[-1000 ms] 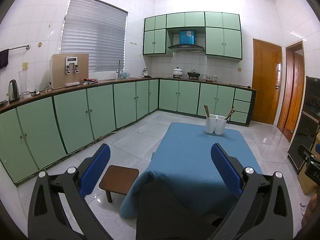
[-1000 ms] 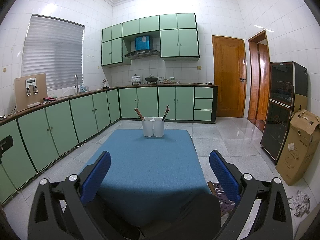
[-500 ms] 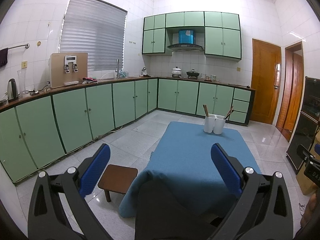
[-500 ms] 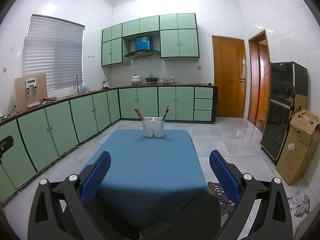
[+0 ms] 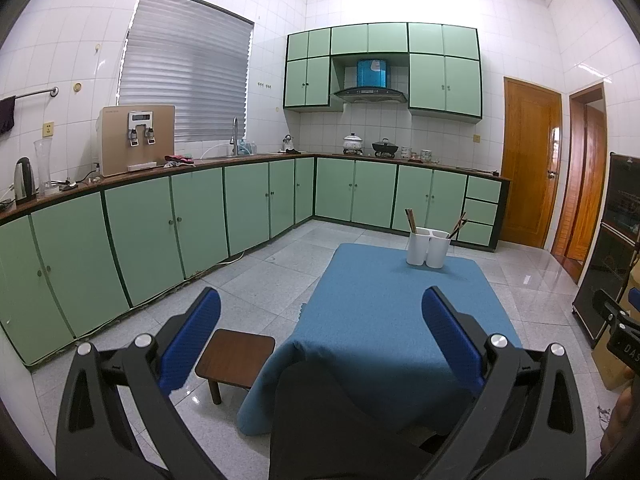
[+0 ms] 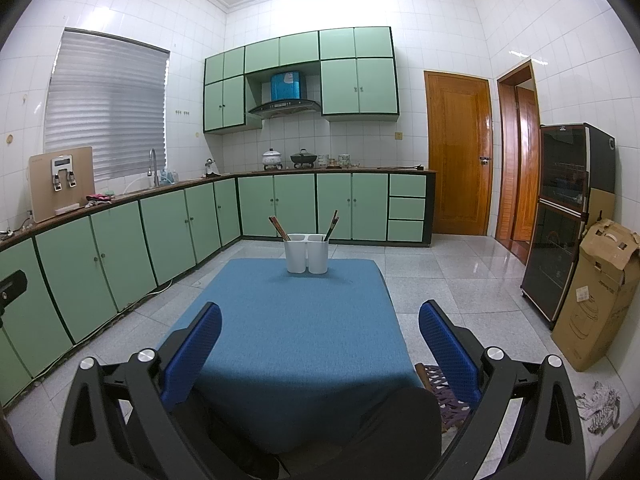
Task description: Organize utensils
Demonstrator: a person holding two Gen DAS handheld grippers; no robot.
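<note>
A white two-cup utensil holder [image 5: 427, 248] stands at the far end of a blue-covered table [image 5: 384, 320]. It also shows in the right wrist view [image 6: 306, 253]. Brown chopsticks [image 6: 279, 227] lean out of the left cup and darker ones [image 6: 332, 224] out of the right cup. My left gripper [image 5: 320, 328] is open and empty, held over the table's near left corner. My right gripper [image 6: 320, 340] is open and empty, held over the table's near edge [image 6: 288, 340]. Both are far from the holder.
A small brown stool [image 5: 236, 354] stands on the floor left of the table. Green cabinets [image 5: 160, 224] line the left and back walls. A cardboard box [image 6: 596, 296] and a dark cabinet [image 6: 560, 216] stand at the right. A woven mat [image 6: 444, 384] lies by the table's right corner.
The left wrist view has shifted slightly, the holder sitting a little lower and left in frame. The right gripper has not moved. Both stay open.
</note>
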